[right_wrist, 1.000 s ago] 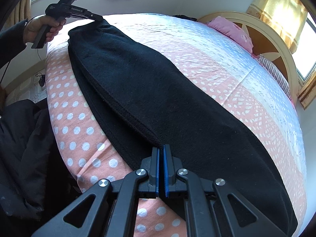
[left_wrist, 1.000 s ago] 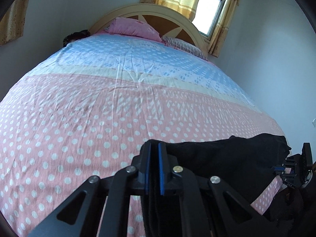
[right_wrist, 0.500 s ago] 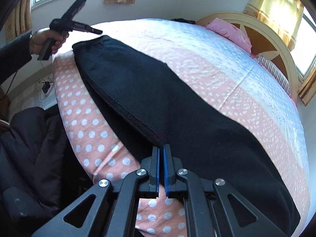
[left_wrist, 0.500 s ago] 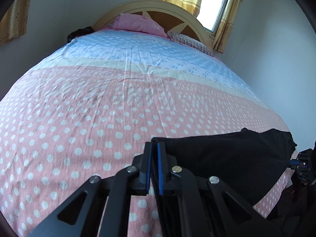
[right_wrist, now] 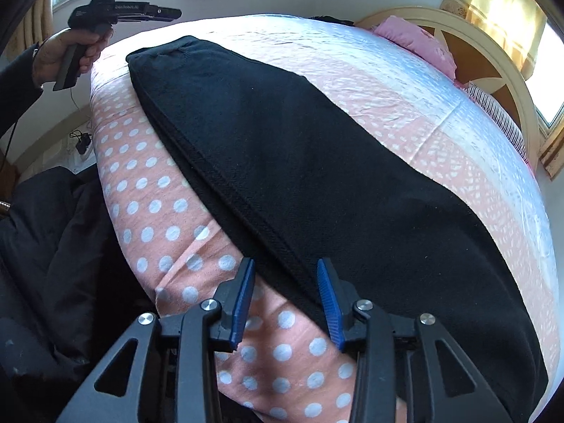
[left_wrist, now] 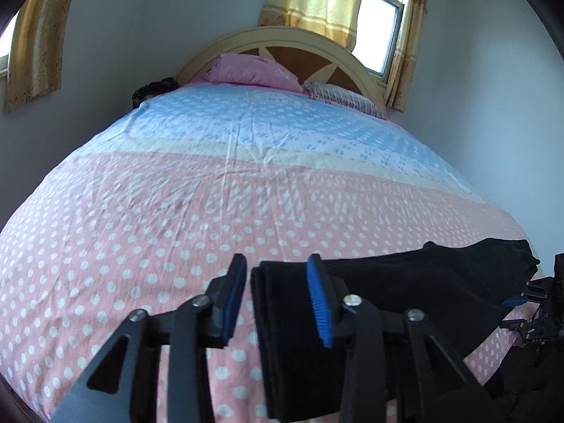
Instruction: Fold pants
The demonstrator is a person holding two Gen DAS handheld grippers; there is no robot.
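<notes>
Both hand-held grippers spread; black pants far end cut off.

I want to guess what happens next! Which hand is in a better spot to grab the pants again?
Probably the left hand-held gripper: its open jaws straddle the black pants at their narrow end. The right hand-held gripper sits open over the side edge.

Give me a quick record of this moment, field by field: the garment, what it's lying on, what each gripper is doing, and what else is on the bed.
garment: black pants, folded lengthwise, lying flat
surface: bed with pink polka-dot and blue cover
left gripper: open, one end of the pants between its fingers, not clamped
right gripper: open, over the other end's edge
by headboard: pink pillow, striped pillow
fold stage: legs stacked, no crosswise fold
</notes>
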